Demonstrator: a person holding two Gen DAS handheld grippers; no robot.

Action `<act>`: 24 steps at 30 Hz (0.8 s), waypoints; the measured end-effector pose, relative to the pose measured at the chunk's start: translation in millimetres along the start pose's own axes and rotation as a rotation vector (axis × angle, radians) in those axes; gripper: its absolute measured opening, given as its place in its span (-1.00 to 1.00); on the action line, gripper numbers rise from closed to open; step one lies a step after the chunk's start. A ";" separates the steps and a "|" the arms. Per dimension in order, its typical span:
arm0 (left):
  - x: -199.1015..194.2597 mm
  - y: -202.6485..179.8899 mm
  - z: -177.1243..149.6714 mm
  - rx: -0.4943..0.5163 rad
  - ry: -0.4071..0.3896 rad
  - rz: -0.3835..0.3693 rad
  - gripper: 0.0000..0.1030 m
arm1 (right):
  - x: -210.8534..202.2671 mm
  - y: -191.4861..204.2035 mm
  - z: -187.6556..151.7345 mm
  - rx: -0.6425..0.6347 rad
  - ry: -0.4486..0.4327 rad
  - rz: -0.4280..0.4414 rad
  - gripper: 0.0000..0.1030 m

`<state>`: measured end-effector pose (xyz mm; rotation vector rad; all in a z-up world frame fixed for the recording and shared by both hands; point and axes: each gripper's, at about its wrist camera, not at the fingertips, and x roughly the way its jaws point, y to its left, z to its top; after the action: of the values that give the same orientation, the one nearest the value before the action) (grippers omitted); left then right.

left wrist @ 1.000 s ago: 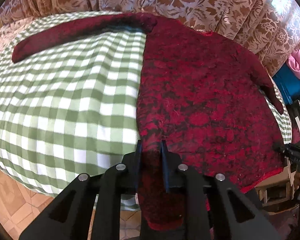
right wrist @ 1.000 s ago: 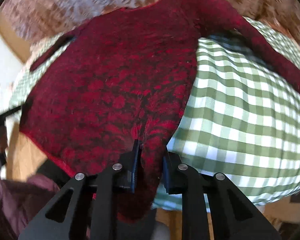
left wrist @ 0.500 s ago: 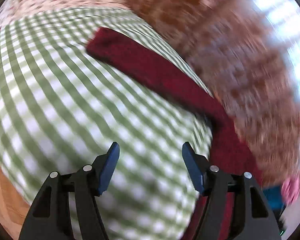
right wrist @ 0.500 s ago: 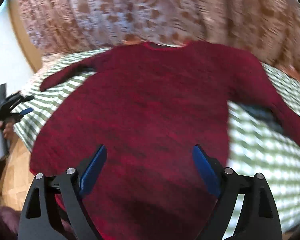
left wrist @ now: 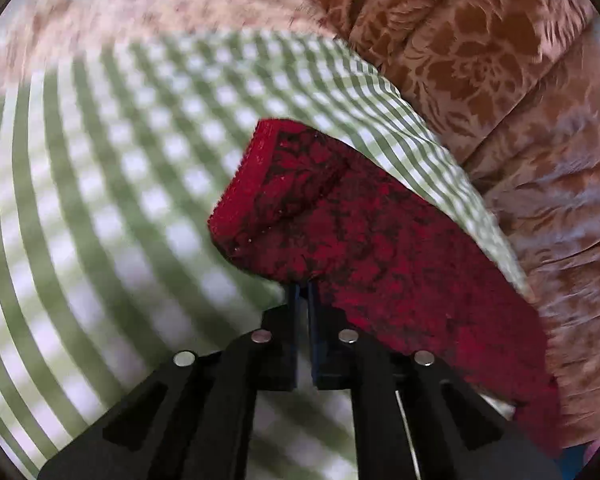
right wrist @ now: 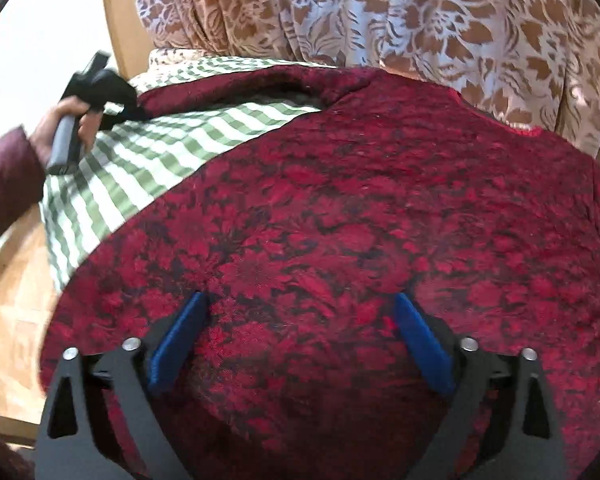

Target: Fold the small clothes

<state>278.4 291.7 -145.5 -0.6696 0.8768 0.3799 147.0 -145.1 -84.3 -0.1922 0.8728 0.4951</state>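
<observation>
Gripping sleeve [left wrist: 340, 216] now, left gripper [left wrist: 303, 292] off hem.

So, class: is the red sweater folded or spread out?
Spread: the red sweater lies flat on the checked cloth, its sleeve stretched out sideways.
</observation>
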 end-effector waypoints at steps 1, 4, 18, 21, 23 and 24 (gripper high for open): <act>2.4 -3.9 5.6 0.034 -0.016 0.040 -0.96 | 1.4 0.0 -0.5 0.007 0.001 -0.001 0.86; 14.3 -17.0 30.4 0.074 -0.061 0.141 -0.99 | 6.3 0.9 1.1 0.023 0.014 0.004 0.86; -43.2 -71.4 -16.7 0.170 -0.205 0.098 0.02 | 13.8 -4.3 4.3 0.043 0.010 0.061 0.94; -71.9 -112.6 -68.4 0.292 -0.184 -0.079 0.05 | 1.0 -19.4 8.8 0.110 0.018 0.109 0.82; -86.2 -137.2 -103.1 0.367 -0.175 -0.174 0.17 | -13.6 -38.9 10.3 0.181 0.002 0.131 0.66; -91.0 -154.3 -126.3 0.423 -0.145 -0.227 0.18 | -28.8 -59.2 8.2 0.247 -0.026 0.125 0.66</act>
<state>238.1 89.3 -71.6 -0.3392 0.7036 0.0329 166.1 -203.4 -59.1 0.0955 0.9158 0.5002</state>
